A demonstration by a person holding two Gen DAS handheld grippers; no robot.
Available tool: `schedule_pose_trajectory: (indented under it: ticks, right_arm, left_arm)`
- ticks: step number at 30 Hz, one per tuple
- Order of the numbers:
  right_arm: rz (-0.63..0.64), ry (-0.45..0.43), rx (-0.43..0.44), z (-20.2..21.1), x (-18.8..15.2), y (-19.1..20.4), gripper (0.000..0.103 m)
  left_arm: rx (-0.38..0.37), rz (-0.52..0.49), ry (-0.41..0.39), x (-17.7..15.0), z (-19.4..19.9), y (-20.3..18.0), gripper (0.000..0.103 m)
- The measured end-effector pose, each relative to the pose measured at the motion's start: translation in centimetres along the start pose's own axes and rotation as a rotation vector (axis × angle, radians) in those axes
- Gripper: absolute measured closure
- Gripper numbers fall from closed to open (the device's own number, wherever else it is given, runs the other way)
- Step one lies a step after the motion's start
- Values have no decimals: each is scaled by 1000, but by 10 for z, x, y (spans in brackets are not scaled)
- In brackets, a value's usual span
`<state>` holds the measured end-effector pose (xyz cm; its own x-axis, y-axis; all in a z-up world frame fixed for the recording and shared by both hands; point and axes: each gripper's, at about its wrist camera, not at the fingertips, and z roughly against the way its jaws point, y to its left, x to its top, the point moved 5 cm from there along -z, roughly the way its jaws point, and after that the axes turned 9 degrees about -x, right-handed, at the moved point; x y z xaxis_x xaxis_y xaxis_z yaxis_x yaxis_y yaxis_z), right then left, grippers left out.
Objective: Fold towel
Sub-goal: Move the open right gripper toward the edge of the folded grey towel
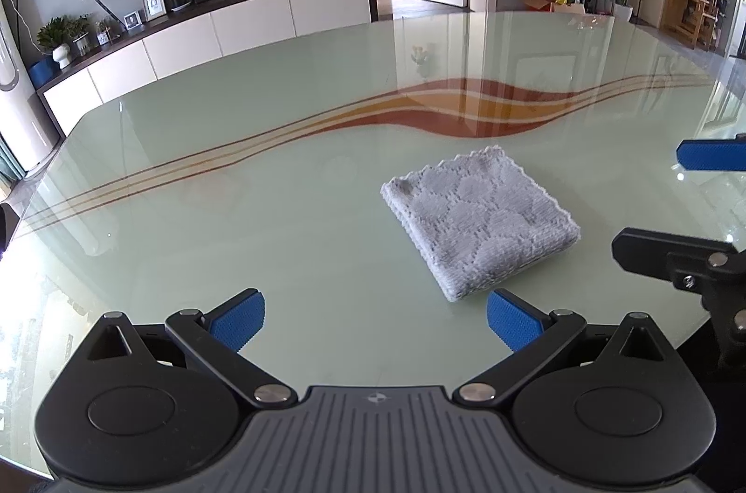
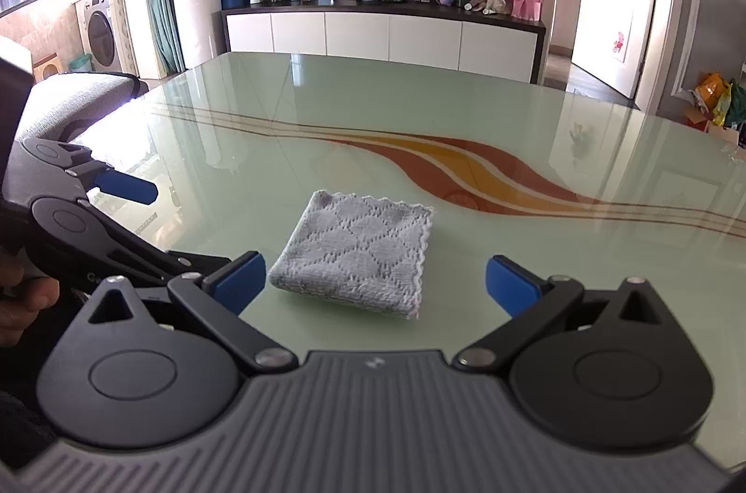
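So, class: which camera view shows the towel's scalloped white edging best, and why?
The right wrist view: the towel lies centred before the open right gripper, its edging clear along the far and right sides. The left wrist view shows the towel off-centre to the right, its edging fainter.

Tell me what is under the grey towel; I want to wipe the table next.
The towel lies folded flat on the glass table. Only bare tabletop shows around its edges. The patch beneath it is covered, so anything thin there cannot be seen.

No readable text, labels or numbers anywhere.
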<state>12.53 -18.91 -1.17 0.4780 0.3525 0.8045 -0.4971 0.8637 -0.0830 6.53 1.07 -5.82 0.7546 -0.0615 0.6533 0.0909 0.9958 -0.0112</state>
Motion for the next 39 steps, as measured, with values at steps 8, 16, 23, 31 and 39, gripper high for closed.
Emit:
schedule_pose_trajectory:
  ticks: [8, 16, 23, 31, 39]
  right_arm:
    - [12, 16, 0, -14, -1, -3, 0]
    - [19, 44, -14, -23, -7, -4, 0]
    - [24, 53, -12, -22, -9, -5, 0]
    - [26, 52, -13, -25, -8, -6, 0]
    - [28, 60, -14, -29, -12, -5, 0]
  left_arm:
    - [-11, -8, 29, 1, -23, 5, 1]
    - [-16, -40, 61, 5, -46, 4, 1]
    - [-30, -41, 102, 4, -61, 7, 1]
    - [-4, -38, 98, 9, -64, 13, 1]
    - [-29, -40, 71, 11, -56, 12, 1]
